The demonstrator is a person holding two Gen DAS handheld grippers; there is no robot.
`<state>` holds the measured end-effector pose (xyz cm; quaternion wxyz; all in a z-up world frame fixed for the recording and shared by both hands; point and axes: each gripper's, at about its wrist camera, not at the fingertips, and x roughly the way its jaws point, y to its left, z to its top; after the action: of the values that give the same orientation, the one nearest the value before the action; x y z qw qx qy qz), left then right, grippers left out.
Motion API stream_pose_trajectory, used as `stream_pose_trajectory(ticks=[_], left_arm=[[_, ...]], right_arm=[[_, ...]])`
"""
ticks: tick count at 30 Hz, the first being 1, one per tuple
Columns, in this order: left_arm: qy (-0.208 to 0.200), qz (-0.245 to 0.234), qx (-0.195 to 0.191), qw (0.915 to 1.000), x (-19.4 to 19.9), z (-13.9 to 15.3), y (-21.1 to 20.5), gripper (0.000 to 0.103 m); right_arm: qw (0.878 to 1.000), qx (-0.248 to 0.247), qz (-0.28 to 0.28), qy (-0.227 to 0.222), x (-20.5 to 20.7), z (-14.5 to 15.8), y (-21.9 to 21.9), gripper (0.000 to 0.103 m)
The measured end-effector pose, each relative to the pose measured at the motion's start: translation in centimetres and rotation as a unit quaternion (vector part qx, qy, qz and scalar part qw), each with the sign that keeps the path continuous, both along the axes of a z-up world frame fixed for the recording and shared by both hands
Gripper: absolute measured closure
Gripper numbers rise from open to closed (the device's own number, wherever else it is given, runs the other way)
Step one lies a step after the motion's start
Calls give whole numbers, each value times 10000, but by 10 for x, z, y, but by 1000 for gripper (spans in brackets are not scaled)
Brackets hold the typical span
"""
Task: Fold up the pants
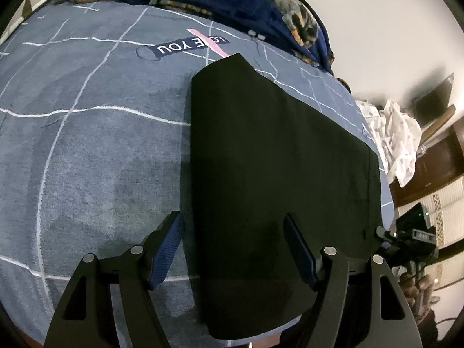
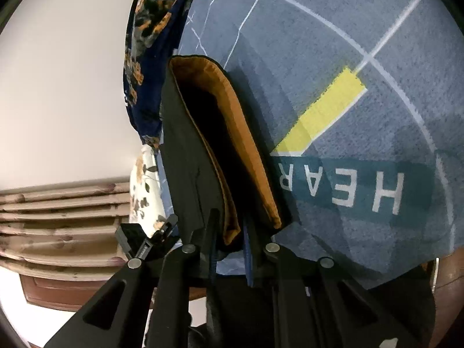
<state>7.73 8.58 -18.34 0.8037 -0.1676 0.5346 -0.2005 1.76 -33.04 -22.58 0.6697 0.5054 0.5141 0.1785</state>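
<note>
The black pants (image 1: 275, 174) lie folded in a long flat slab on the blue-grey bedsheet (image 1: 95, 150). My left gripper (image 1: 233, 226) is open just above their near end, its left finger over the sheet and its right finger over the cloth. In the right wrist view the pants (image 2: 188, 145) stand on edge, showing an orange lining (image 2: 246, 150) at the waistband. My right gripper (image 2: 230, 226) is shut on the pants' waistband edge, with the layers pinched between its blue pads (image 2: 248, 249).
A navy floral blanket (image 1: 261, 3) is bunched along the far side of the bed. White patterned cloth (image 1: 397, 139) hangs off the right edge. A wooden headboard (image 2: 58, 220) and white wall stand beyond the bed. The right gripper's body (image 1: 411, 232) sits at the bed's right edge.
</note>
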Motion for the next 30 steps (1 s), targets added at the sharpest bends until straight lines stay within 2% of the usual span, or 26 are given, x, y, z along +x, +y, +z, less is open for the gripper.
stream_pose_trajectory(ticks=[2, 3, 4, 5, 6, 7, 10, 15, 17, 19, 23, 26, 28, 29, 30], left_arm=[[7, -8, -1, 10000, 0, 0, 1, 32], [9, 1, -17, 10000, 0, 0, 1, 31], [13, 10, -32, 10000, 0, 0, 1, 31], [19, 13, -43, 10000, 0, 0, 1, 31], [25, 16, -55, 10000, 0, 0, 1, 31], [31, 18, -67, 10000, 0, 0, 2, 31], [34, 16, -94, 9999, 0, -1, 2, 30], [37, 20, -101, 9999, 0, -2, 1, 29], [40, 20, -103, 9999, 0, -2, 1, 29], [47, 23, -108, 9999, 0, -2, 1, 29], [49, 71, -107, 9999, 1, -1, 4, 29], [19, 188, -128, 9997, 2, 2, 10, 29], [31, 297, -168, 9994, 3, 2, 17, 29], [70, 360, -205, 9991, 3, 0, 20, 29], [107, 407, -262, 9988, 3, -1, 23, 29]], right_arm=[[9999, -110, -29, -66, 1, 10, -2, 77], [9998, -141, -61, -109, 1, 14, -5, 67], [9995, -250, -114, -186, 1, 21, -8, 60], [9988, -403, -129, -231, 0, 26, -11, 57], [9974, -649, -138, -264, 1, 31, -13, 49], [9968, -741, -152, -277, 1, 33, -15, 45], [9981, -562, -168, -187, 7, 27, -18, 44], [9992, -374, 41, 101, 19, 12, -10, 44], [9991, -352, 116, 218, 22, 6, -6, 54], [9986, -471, 133, 177, 23, 8, -5, 79], [9973, -630, 283, -230, 22, 31, 4, 83], [9974, -290, 419, -501, 26, 43, 16, 83], [9952, 133, 530, -811, 29, 48, 27, 83], [9943, 154, 586, -879, 27, 48, 29, 83], [9942, -83, 629, -869, 28, 44, 26, 85]])
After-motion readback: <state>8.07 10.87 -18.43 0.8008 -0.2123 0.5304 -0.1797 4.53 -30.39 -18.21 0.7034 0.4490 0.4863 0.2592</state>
